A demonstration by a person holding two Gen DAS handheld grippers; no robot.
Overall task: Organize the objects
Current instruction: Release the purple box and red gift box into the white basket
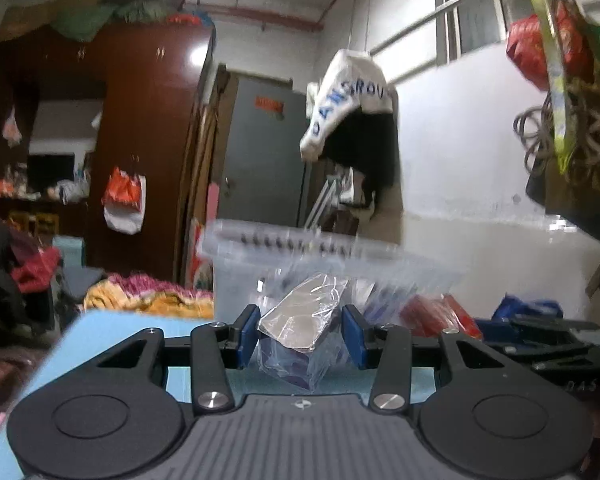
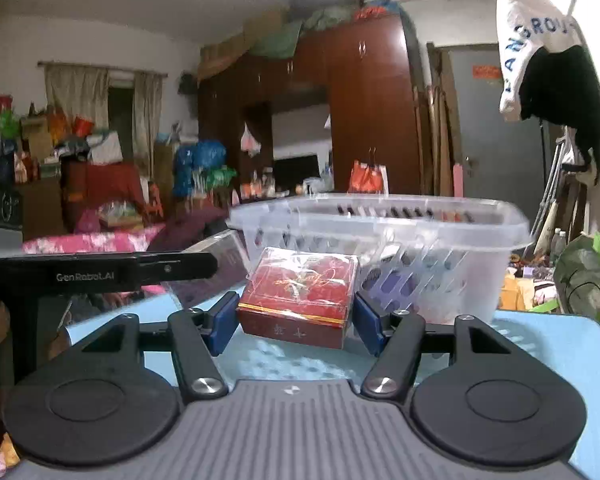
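My left gripper (image 1: pixel 300 336) has its blue pads on either side of a purple box wrapped in clear plastic (image 1: pixel 300 328); the left pad touches it, a small gap shows at the right pad. The box is tilted above the light blue table (image 1: pixel 140 332). My right gripper (image 2: pixel 296 320) is shut on a red box with gold script (image 2: pixel 300 296), held just above the table (image 2: pixel 540 340). A clear plastic basket (image 2: pixel 440 232) stands right behind both boxes; it also shows in the left wrist view (image 1: pixel 260 248). The left gripper's body (image 2: pixel 100 272) shows at the left of the right wrist view.
A red packet (image 1: pixel 436 312) and a blue item (image 1: pixel 528 308) lie on the table to the right of the basket. A green plant (image 2: pixel 584 276) stands at the table's right edge. Bedding and clutter (image 1: pixel 148 296) lie beyond the table's left edge.
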